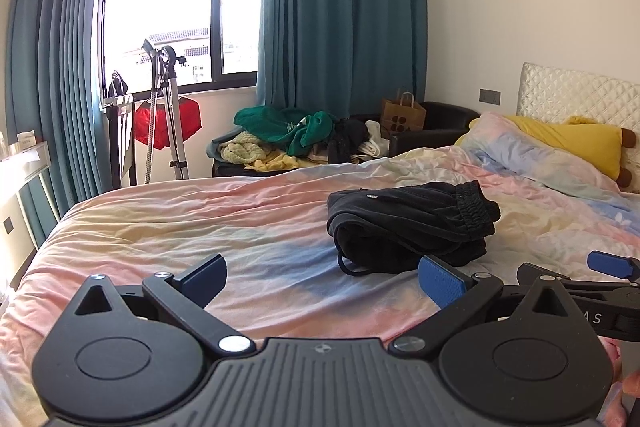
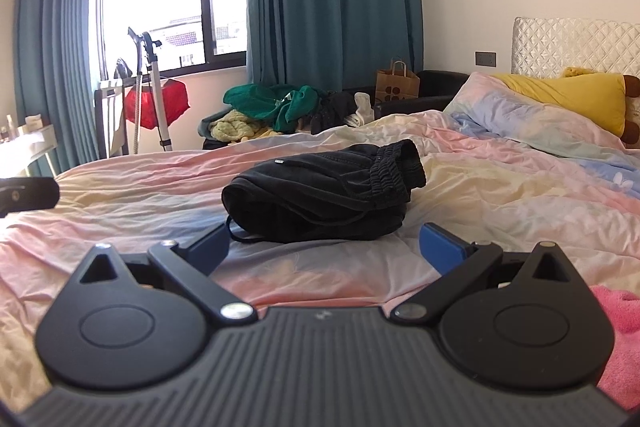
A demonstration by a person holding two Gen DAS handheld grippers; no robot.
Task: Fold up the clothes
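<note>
Folded black shorts (image 2: 324, 189) lie on the bedsheet (image 2: 500, 211) — each hand-held gripper, left (image 1: 322, 277) and right (image 2: 326, 247), spread wide, empty.

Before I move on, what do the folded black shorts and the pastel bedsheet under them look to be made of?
Folded black shorts: apparently soft matte knit, maybe cotton jersey; gathered elastic waistband, cord drawstring hanging out.
Pastel bedsheet: thin, smooth woven fabric, probably cotton or a blend; fine creases, slight sheen.
</note>
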